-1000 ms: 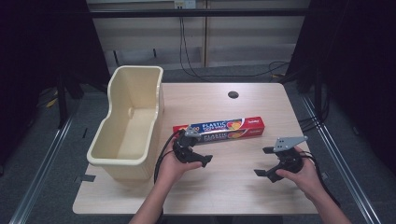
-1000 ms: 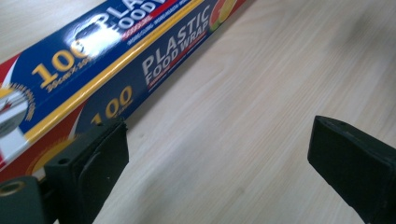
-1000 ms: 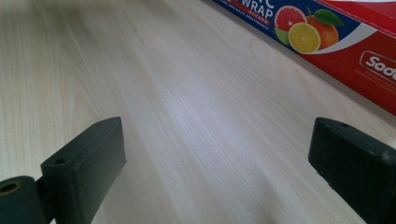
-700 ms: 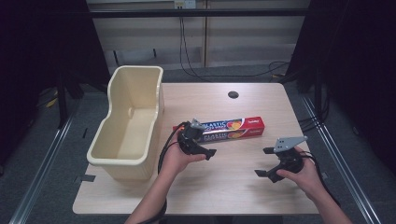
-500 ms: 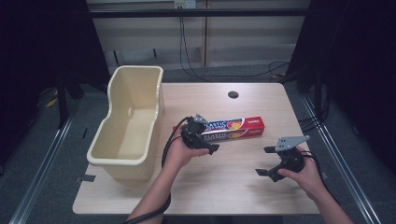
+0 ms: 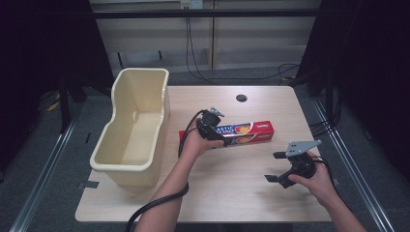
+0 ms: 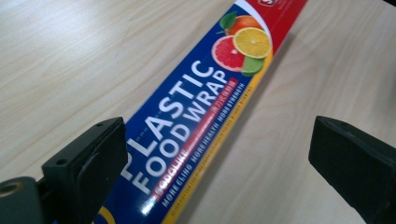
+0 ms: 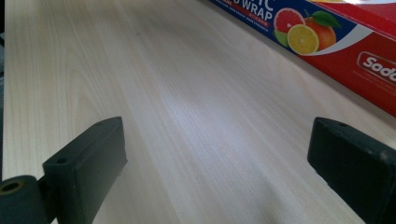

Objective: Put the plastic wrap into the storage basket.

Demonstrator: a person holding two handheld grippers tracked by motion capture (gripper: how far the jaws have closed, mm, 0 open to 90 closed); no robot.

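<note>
Nearest me, my right tongs point(image 6: 277, 168) hover spread wide over bare counter point(image 6: 232, 193), well apart from the box, probably waiting their turn. Farther out, my left tongs point(image 6: 215, 126) gape over the blue end of the plastic food wrap box point(image 7: 196, 112), jaws straddling it without pinching, lined up for a grab, I judge. It lies flat mid-counter. Beside it a cream plastic tub point(image 6: 133, 130) overhangs the pale wood edge. Beyond, cables, a low shelf and dark curtains.
</note>
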